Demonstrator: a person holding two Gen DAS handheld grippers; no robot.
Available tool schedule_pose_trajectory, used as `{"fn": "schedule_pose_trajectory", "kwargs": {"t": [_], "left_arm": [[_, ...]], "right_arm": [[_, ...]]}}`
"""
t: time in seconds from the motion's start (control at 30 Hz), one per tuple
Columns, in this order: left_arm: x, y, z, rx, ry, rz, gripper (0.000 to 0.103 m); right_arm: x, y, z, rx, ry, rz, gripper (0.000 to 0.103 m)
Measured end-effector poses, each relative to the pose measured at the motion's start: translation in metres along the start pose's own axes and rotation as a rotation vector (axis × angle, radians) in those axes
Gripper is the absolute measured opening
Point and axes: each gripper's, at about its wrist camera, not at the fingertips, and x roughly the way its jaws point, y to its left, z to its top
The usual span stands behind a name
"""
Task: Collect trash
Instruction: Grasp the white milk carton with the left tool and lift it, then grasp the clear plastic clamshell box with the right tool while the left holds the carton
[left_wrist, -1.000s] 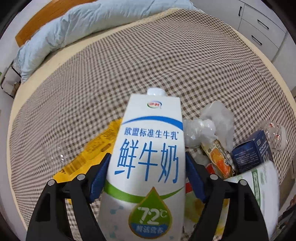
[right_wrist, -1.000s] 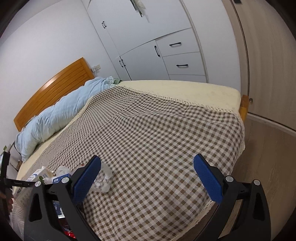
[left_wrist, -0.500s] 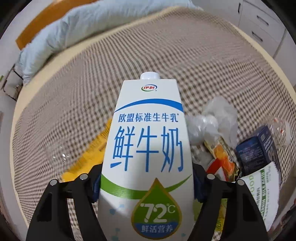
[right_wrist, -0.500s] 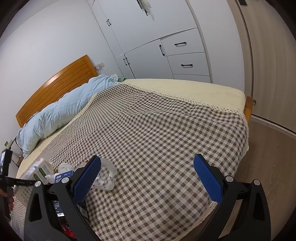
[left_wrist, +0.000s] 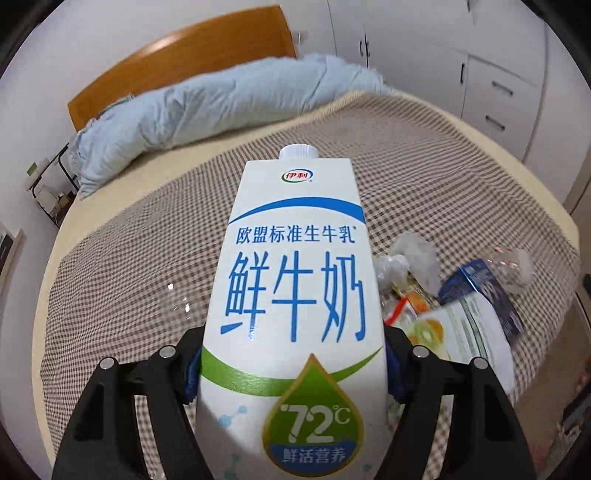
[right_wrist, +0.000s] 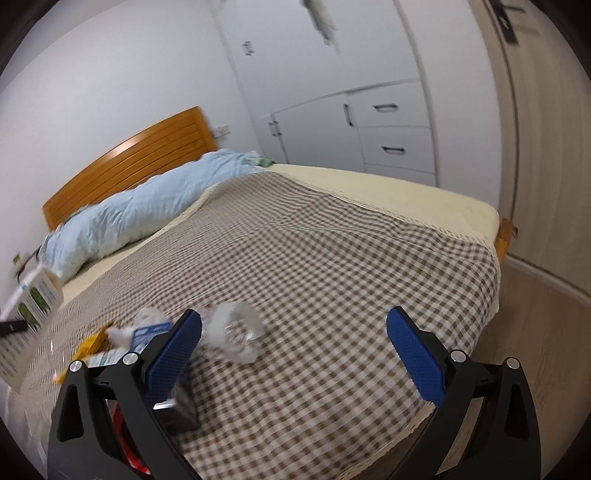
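Milk carton (left_wrist: 295, 295): centre frame, lifted clear of the checked bedspread (left_wrist: 129, 277) since a second ago.
Left gripper (left_wrist: 293, 373): pinching the carton's sides, having tightened slightly.
Right gripper (right_wrist: 293, 354): spread wide, empty.
Remaining litter (left_wrist: 424, 291): right of frame, uncollected.

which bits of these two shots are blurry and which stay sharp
Left wrist view: the milk carton held in the left gripper is crisp, while the fruit carton at right smears. Right wrist view: the right gripper is sharp, the clear plastic and wardrobe streak.
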Motion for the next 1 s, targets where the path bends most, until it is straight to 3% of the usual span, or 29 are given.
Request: {"fn": "schedule_pose_trajectory", "kwargs": {"t": [0.27, 0.5, 0.73, 0.87, 1.0], "left_arm": [[-0.077, 0.029, -0.071, 0.0, -0.127, 0.001, 0.07], [-0.112, 0.074, -0.135, -0.03, -0.179, 0.033, 0.07], [-0.127, 0.117, -0.203, -0.059, -0.221, 0.123, 0.07], [-0.121, 0.138, -0.226, -0.104, -0.211, 0.128, 0.07], [-0.112, 0.155, -0.243, -0.112, -0.21, 0.153, 0.07]], "right_arm": [[-0.051, 0.055, -0.045, -0.077, 0.001, 0.063, 0.097], [-0.08, 0.12, -0.105, -0.009, 0.091, 0.216, 0.097], [-0.072, 0.203, -0.17, -0.004, 0.229, 0.321, 0.097], [-0.064, 0.237, -0.198, 0.031, 0.301, 0.368, 0.097], [-0.07, 0.263, -0.223, 0.094, 0.313, 0.419, 0.097]]}}
